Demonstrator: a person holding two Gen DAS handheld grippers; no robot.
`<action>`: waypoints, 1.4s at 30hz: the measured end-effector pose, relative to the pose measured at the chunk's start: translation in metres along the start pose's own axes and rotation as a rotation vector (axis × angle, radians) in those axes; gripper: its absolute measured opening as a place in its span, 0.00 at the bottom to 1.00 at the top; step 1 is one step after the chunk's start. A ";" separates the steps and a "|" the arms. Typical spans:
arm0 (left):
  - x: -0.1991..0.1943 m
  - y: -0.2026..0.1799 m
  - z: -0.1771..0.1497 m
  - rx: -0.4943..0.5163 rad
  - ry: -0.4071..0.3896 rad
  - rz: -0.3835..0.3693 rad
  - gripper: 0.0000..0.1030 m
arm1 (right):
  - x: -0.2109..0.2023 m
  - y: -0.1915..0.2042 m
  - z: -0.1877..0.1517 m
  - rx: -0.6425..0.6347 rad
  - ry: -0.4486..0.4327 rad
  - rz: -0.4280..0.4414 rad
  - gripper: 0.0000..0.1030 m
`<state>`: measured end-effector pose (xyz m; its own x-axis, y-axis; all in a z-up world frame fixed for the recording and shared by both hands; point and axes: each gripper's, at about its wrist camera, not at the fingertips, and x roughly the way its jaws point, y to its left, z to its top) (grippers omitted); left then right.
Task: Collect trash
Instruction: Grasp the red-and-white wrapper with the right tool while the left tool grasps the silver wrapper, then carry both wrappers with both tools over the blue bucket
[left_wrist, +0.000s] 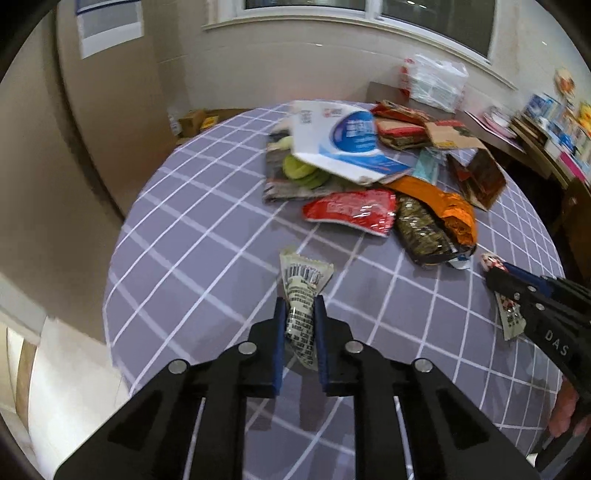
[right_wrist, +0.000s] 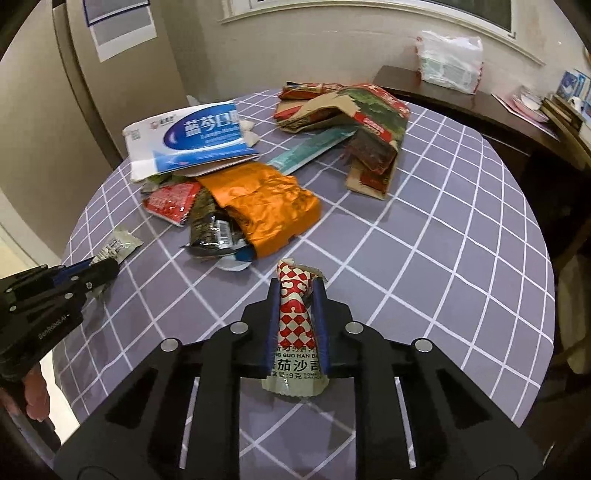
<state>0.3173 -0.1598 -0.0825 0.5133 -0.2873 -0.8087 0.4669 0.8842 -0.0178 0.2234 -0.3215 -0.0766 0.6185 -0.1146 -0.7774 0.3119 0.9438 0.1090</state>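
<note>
Both tools are gripping at once. The left gripper (left_wrist: 300, 306) is pinching a small whitish sachet (left_wrist: 303, 291) between its blue pads, barcode side up (the print below the barcode is too fine to read). The right gripper (right_wrist: 297, 291) is pinching a ketchup sachet (right_wrist: 295, 325) patterned in red and white checks; its label is showing "9" with Chinese characters for tomato sauce and a partly covered line reading "NG GUO HAN BA". Both sachets are lying at the near edge of the round table (left_wrist: 207, 236), which is wearing a grey cloth gridded in white, and neither is looking clearly lifted yet.

Judged from the layout, the task is sitting at an early stage: 2 small items are being secured, while the main heap is waiting farther back. Remaining there are a white and blue carton (right_wrist: 192, 142) with blue Chinese lettering, a red foil packet (left_wrist: 351, 211), an orange foil wrapper (right_wrist: 266, 206), a dark snack bag (right_wrist: 210, 229) bearing a barcode, and a torn cardboard box (right_wrist: 369, 147) printed in red and green at the far right. No bin or bag for the trash is appearing in either view. The right tool's arm is reading "DAS" in the left view; the left tool's is reading "GenRobot.AI" in the right view.
</note>
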 end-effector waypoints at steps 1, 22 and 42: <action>-0.002 0.002 -0.003 -0.012 -0.002 0.011 0.13 | -0.001 0.002 -0.001 -0.003 0.002 0.006 0.16; -0.049 0.062 -0.053 -0.185 -0.062 0.110 0.13 | -0.021 0.097 -0.024 -0.191 0.012 0.170 0.14; -0.096 0.167 -0.129 -0.439 -0.066 0.275 0.14 | -0.022 0.241 -0.051 -0.496 0.053 0.323 0.14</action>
<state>0.2533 0.0628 -0.0841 0.6256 -0.0327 -0.7795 -0.0306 0.9973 -0.0664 0.2478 -0.0756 -0.0649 0.5851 0.2065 -0.7842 -0.2688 0.9618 0.0527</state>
